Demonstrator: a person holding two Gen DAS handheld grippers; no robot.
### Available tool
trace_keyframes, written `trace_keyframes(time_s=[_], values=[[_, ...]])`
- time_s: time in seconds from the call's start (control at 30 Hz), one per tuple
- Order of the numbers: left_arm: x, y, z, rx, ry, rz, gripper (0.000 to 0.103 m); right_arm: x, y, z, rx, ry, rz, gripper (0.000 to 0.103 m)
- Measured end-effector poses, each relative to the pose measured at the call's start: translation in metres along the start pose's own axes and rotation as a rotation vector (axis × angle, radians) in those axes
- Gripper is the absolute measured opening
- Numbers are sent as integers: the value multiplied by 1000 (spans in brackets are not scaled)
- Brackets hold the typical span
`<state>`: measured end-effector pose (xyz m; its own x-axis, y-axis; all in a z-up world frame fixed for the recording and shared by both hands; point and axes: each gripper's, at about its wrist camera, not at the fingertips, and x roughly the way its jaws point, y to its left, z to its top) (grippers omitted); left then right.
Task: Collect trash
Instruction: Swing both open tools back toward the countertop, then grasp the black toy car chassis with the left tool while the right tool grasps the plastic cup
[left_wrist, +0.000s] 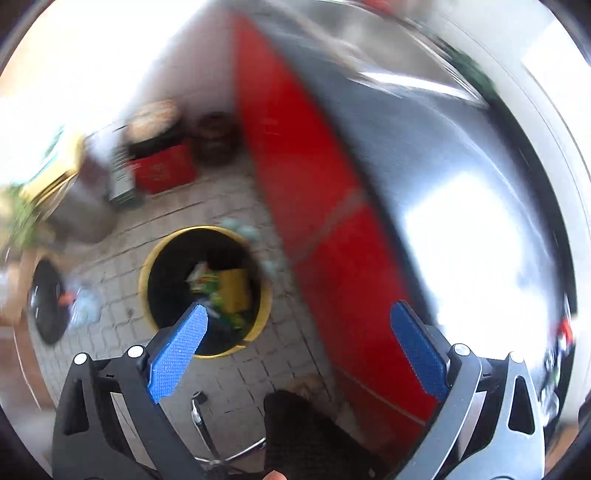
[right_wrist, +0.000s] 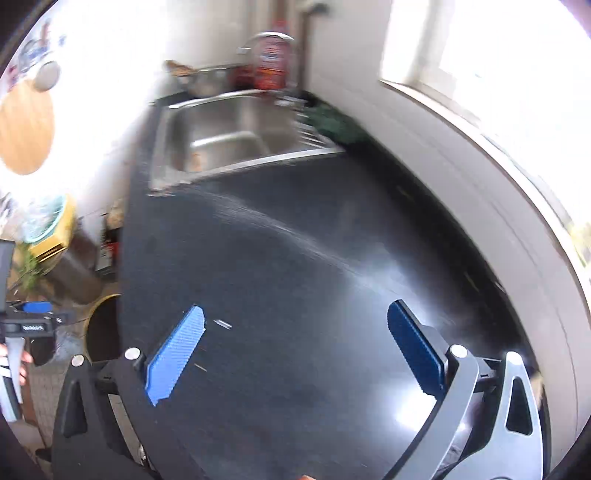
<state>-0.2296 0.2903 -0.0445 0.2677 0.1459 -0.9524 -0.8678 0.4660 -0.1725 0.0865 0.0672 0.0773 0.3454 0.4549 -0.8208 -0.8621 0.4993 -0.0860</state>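
A yellow-rimmed round bin (left_wrist: 147, 295) with a black liner stands on the tiled floor beside the red cabinet front (left_wrist: 317, 206). Green and yellow trash (left_wrist: 221, 291) lies inside it. My left gripper (left_wrist: 299, 314) is open and empty, held above the floor just right of the bin. My right gripper (right_wrist: 295, 317) is open and empty over the dark countertop (right_wrist: 277, 258). A small pale scrap (right_wrist: 222, 324) lies on the counter near the right gripper's left finger. The bin's rim (right_wrist: 96, 301) and the left gripper (right_wrist: 33, 317) show at the left edge of the right wrist view.
A steel sink (right_wrist: 221, 136) with a tap and a red bottle (right_wrist: 271, 62) sits at the counter's far end. A window sill (right_wrist: 480, 155) runs along the right. On the floor are a red crate (left_wrist: 166, 170), a dark pot (left_wrist: 216, 136) and a chair base (left_wrist: 207, 435).
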Motion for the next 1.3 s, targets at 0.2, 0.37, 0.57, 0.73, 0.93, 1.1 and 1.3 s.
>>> trace_keyframes(time_s=[0.2,0.37,0.57,0.73,0.93,1.1,1.3], values=[[6,-164,9,330,53,-84,96,-69,-197,-143,426,104,-296,96],[16,-288,-12,575,88,-129,96,-108,-247,-264,739,171,-348,96],[35,-422,-81,963,138,-136,96,-117,-234,-338,962,202,-257,96],[45,-483,-117,1128,153,-147,96,-114,-214,-332,1063,160,-170,96],[56,-518,-142,1296,108,-121,91,-82,-201,-313,1076,187,-130,88],[63,-530,-152,1360,118,-180,56,-68,-196,-304,1079,161,-104,70],[55,-535,-163,1396,115,-195,36,-64,-197,-297,1101,157,-64,69]])
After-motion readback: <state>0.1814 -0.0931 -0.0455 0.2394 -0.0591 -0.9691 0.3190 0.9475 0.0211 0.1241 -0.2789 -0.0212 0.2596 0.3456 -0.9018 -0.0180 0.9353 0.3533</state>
